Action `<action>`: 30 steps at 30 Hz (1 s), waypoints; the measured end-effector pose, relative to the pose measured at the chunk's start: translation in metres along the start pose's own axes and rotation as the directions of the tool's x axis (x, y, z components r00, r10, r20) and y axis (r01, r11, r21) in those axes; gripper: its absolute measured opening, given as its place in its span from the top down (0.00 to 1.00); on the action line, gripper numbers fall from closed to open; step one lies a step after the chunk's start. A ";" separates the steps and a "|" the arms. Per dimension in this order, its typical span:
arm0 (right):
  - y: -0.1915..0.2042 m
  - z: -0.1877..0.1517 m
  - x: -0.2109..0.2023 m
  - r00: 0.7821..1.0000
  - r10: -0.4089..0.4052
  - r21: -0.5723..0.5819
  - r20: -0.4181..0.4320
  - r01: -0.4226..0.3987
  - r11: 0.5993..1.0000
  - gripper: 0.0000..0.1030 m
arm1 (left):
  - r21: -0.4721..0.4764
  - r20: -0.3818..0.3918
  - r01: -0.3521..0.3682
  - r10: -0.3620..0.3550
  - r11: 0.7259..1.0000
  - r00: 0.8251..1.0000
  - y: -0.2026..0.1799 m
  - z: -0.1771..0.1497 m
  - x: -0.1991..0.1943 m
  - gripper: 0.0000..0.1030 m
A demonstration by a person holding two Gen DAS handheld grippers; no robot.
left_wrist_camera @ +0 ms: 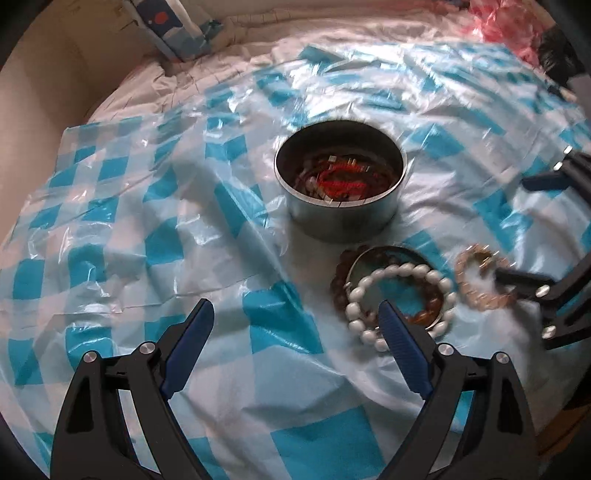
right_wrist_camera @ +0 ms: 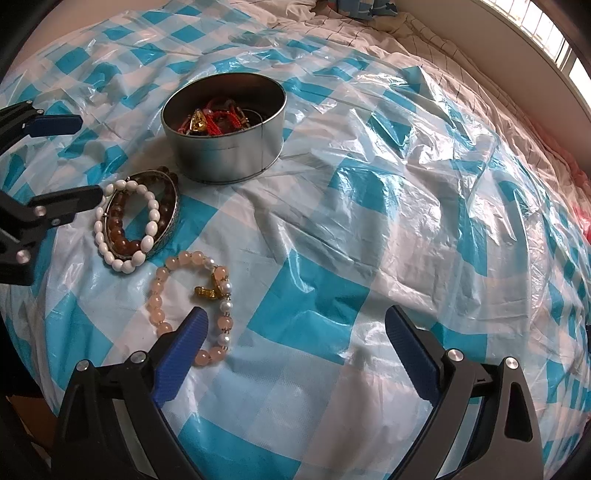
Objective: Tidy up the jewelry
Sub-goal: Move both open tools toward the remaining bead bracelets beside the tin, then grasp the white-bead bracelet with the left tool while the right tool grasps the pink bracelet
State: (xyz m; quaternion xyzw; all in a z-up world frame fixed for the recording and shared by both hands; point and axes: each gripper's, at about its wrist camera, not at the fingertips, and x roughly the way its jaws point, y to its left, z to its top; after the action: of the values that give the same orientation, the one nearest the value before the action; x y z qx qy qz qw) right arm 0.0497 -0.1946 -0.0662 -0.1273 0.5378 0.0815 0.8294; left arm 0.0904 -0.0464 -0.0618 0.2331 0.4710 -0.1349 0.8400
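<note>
A round metal tin [left_wrist_camera: 341, 206] [right_wrist_camera: 225, 147] holds red cord jewelry and other pieces. Beside it on the checked plastic sheet lie a white bead bracelet [left_wrist_camera: 432, 277] [right_wrist_camera: 147, 240], a brown bead bracelet [left_wrist_camera: 341, 275] [right_wrist_camera: 120, 234] and a metal bangle [left_wrist_camera: 388, 253] [right_wrist_camera: 173, 218], stacked together. A pink bead bracelet with a gold charm [right_wrist_camera: 162, 291] [left_wrist_camera: 476, 295] lies apart. My left gripper [left_wrist_camera: 297, 314] is open and empty, its right finger over the white bracelet. My right gripper [right_wrist_camera: 295, 317] is open and empty, its left finger over the pink bracelet.
The blue and white checked plastic sheet [right_wrist_camera: 369, 221] covers a rumpled bed. A patterned pillow [left_wrist_camera: 173, 26] lies at the far edge by the wall. Pink fabric [left_wrist_camera: 502, 26] sits at the far right. A window [right_wrist_camera: 554, 48] runs along the bed's side.
</note>
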 end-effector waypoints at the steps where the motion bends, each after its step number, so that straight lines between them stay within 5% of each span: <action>1: 0.000 0.000 0.000 1.000 0.001 0.001 -0.001 -0.001 1.000 0.10 | 0.010 -0.014 -0.010 0.010 1.000 1.000 -0.001 -0.001 0.003 0.17; 6: 0.000 0.000 0.001 1.000 0.001 0.000 -0.001 -0.001 1.000 0.10 | 0.058 -0.064 -0.127 0.131 0.990 0.989 0.009 -0.008 0.011 0.21; 10: 0.000 0.000 0.001 1.000 0.005 0.000 -0.005 -0.005 1.000 0.09 | 0.028 -0.031 -0.107 0.107 0.994 0.994 0.014 -0.005 0.002 0.21; 15: -0.002 0.000 0.002 1.000 0.006 0.000 -0.007 -0.006 1.000 0.09 | 0.016 0.060 0.052 -0.053 0.999 0.997 0.003 0.004 -0.012 0.21; 20: -0.001 0.000 0.001 1.000 0.009 -0.004 -0.006 -0.009 1.000 0.09 | -0.044 -0.008 0.187 -0.188 0.981 0.982 0.000 0.003 0.008 0.53; 28: 0.001 0.000 -0.001 1.000 0.010 -0.021 -0.001 -0.010 1.000 0.09 | -0.140 -0.019 0.267 -0.272 0.954 0.962 0.013 -0.005 0.011 0.94; 30: 0.001 -0.001 -0.002 1.000 0.009 -0.023 0.000 -0.009 1.000 0.10 | -0.123 -0.022 0.257 -0.261 0.959 0.965 0.011 -0.005 0.008 0.94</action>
State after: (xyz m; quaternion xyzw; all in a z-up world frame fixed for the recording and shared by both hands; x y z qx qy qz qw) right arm 0.0480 -0.1943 -0.0643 -0.1346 0.5372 0.0914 0.8276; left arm 0.0963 -0.0344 -0.0679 0.1214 0.5204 -0.2110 0.8185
